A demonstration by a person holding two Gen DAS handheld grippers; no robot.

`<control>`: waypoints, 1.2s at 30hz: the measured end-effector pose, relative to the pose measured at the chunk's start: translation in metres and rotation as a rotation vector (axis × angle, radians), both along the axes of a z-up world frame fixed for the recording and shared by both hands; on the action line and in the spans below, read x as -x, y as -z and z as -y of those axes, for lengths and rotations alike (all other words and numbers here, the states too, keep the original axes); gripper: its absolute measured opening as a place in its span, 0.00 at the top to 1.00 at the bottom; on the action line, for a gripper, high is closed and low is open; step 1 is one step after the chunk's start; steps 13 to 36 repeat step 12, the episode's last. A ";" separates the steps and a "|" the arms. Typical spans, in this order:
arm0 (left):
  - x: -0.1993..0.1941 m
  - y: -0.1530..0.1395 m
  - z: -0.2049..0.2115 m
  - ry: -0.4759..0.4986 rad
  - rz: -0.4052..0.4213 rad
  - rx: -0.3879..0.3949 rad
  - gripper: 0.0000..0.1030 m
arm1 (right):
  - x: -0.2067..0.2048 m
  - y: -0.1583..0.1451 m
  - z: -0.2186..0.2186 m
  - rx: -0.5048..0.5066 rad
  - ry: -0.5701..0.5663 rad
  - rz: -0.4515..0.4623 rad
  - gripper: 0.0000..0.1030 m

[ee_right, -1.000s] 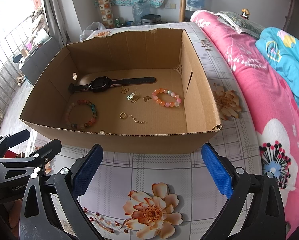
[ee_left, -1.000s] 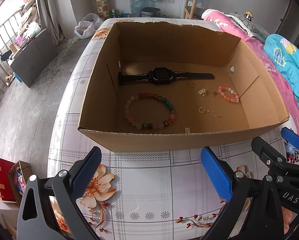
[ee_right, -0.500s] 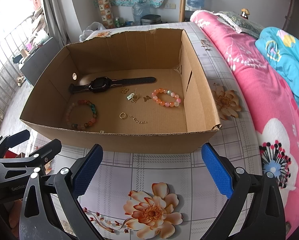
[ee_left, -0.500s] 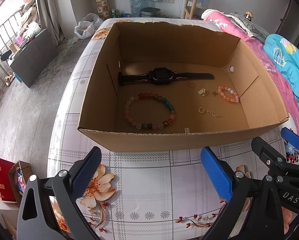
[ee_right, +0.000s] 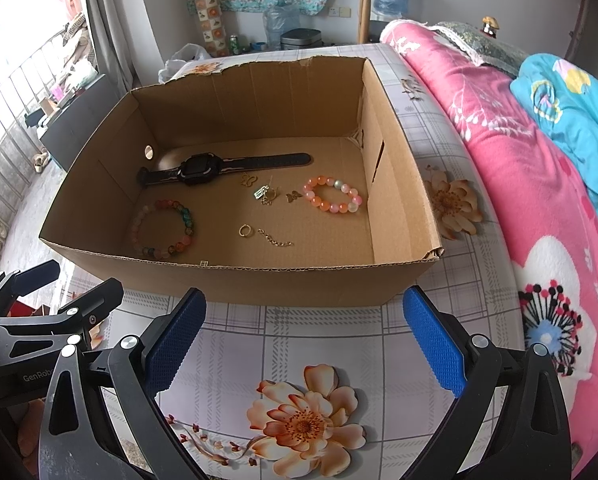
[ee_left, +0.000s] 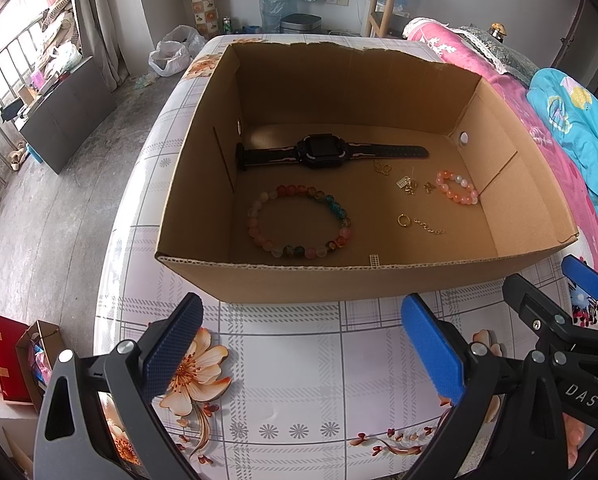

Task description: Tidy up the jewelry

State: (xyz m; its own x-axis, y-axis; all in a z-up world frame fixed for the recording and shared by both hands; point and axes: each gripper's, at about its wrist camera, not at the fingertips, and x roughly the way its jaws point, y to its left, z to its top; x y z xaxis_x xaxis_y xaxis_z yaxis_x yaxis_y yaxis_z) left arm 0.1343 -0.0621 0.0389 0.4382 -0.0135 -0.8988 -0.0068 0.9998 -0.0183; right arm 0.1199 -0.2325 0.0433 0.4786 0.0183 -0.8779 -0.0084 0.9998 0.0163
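I find the cardboard box (ee_left: 363, 276) on the flowered desk (ee_left: 299, 392), all jewelry inside on its floor. Left gripper (ee_left: 299, 344) and right gripper (ee_right: 305, 336) hover before the near wall, fingers spread wide, holding nothing. The watch (ee_left: 323, 152) lies along the back; the multicoloured bracelet (ee_left: 299, 220) nearer. Risk: the ring (ee_right: 246, 231) and loose chain (ee_right: 275, 239) are thin and flat; wide fingers may skid over them or scatter the small charms (ee_right: 265, 194).

Brown cardboard box (ee_left: 379, 280). Black watch (ee_left: 323, 152). Multicolour bead bracelet (ee_left: 299, 222); pink-orange bead bracelet (ee_right: 333, 194). Gold ring (ee_right: 245, 231). Counter (ee_right: 299, 340): white-grey plaid, orange flowers. Pink floral blanket (ee_right: 519, 160). Blue claw pads (ee_right: 175, 340).
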 end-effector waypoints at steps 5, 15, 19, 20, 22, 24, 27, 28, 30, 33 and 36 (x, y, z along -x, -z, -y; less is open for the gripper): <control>0.000 0.000 0.000 0.000 -0.002 -0.001 0.05 | 0.000 0.000 0.000 -0.002 0.003 -0.002 0.08; -0.001 0.001 0.000 -0.001 -0.004 0.001 0.05 | 0.000 0.001 0.001 -0.003 0.005 -0.002 0.08; -0.001 0.001 0.000 -0.001 -0.004 0.001 0.05 | 0.000 0.001 0.001 -0.003 0.005 -0.002 0.08; -0.001 0.001 0.000 -0.001 -0.004 0.001 0.05 | 0.000 0.001 0.001 -0.003 0.005 -0.002 0.08; -0.001 0.001 0.000 -0.001 -0.004 0.001 0.05 | 0.000 0.001 0.001 -0.003 0.005 -0.002 0.08; -0.001 0.001 0.000 -0.001 -0.004 0.001 0.05 | 0.000 0.001 0.001 -0.003 0.005 -0.002 0.08; -0.001 0.001 0.000 -0.001 -0.004 0.001 0.05 | 0.000 0.001 0.001 -0.003 0.005 -0.002 0.08; -0.001 0.001 0.000 -0.001 -0.004 0.001 0.05 | 0.000 0.001 0.001 -0.003 0.005 -0.002 0.08; -0.001 0.001 0.000 -0.001 -0.004 0.001 0.05 | 0.000 0.001 0.001 -0.003 0.005 -0.002 0.08; -0.001 0.001 0.000 -0.001 -0.004 0.001 0.05 | 0.000 0.001 0.001 -0.003 0.005 -0.002 0.08; -0.001 0.001 0.000 -0.001 -0.004 0.001 0.05 | 0.000 0.001 0.001 -0.003 0.005 -0.002 0.08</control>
